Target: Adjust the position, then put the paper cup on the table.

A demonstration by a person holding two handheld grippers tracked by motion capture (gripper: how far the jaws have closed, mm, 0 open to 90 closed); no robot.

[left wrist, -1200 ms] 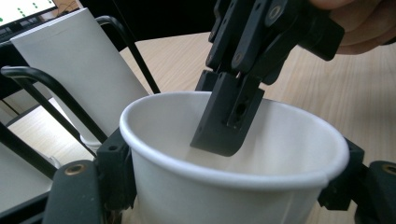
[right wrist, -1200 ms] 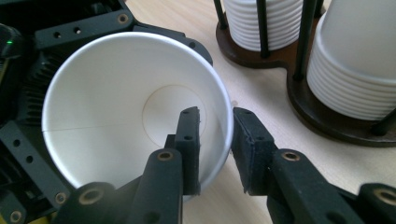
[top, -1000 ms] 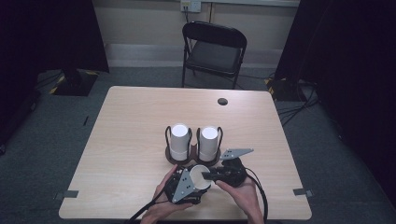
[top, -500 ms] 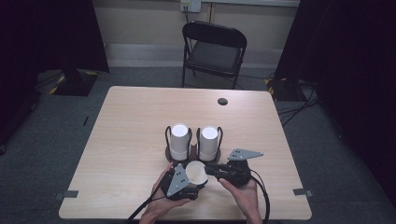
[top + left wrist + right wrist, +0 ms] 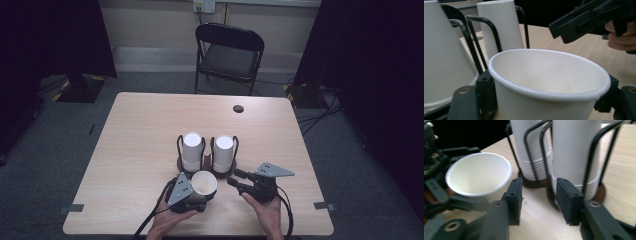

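Wooden table (image 5: 140,130) in a dark-curtained room, with a folding chair (image 5: 229,52) behind it. The left gripper (image 5: 192,192) clamps an upright paper cup (image 5: 204,184) near the front edge, before two racks of stacked cups (image 5: 207,150). The right gripper (image 5: 235,179), jaws just opened and empty, sits just beside the cup without touching.

Two cup stacks (image 5: 192,151) (image 5: 224,153) stand side by side mid-table (image 5: 130,130); a single cup (image 5: 203,183) sits before them.
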